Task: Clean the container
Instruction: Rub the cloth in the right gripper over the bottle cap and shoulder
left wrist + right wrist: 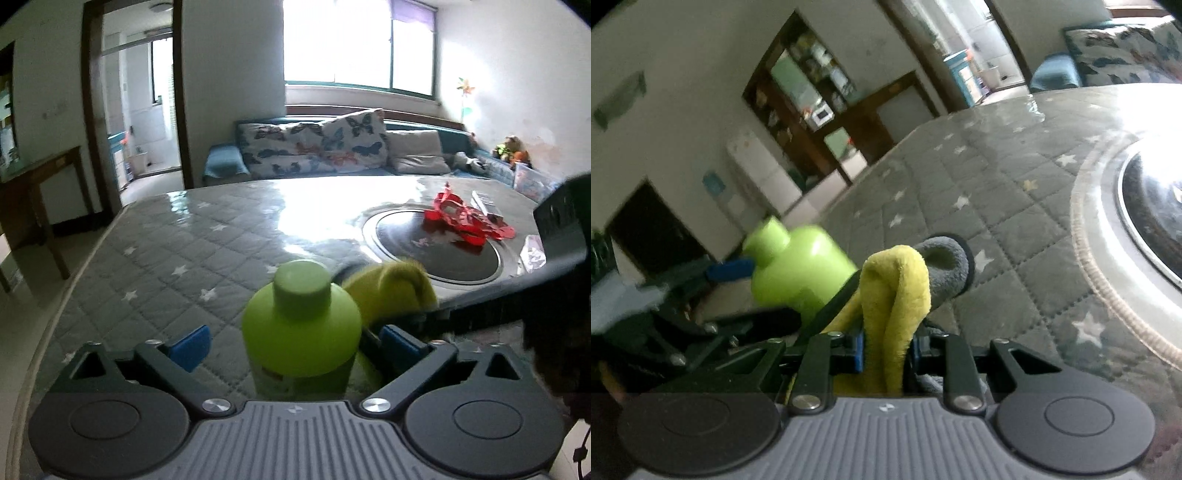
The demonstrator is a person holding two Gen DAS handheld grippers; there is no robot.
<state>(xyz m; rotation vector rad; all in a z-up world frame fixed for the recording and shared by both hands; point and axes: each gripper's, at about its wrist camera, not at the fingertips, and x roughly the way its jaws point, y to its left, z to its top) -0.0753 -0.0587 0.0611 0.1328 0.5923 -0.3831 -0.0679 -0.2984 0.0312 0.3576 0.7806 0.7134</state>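
A lime-green plastic bottle (301,325) with its cap on stands between the blue-padded fingers of my left gripper (293,345). The jaws are spread, and tablecloth shows in the gap on the left side. In the right wrist view the same bottle (798,273) appears left of centre, with a blue left fingertip (731,267) beside its shoulder. My right gripper (886,354) is shut on a folded yellow and grey cloth (901,295). That cloth (391,288) presses against the bottle's right side.
A grey quilted tablecloth with white stars (166,251) covers the table under a glossy sheet. A round black inset (417,251) sits at the right, with a red cut-paper piece (461,218) on it. A sofa (332,147) stands behind. The table edge runs along the left.
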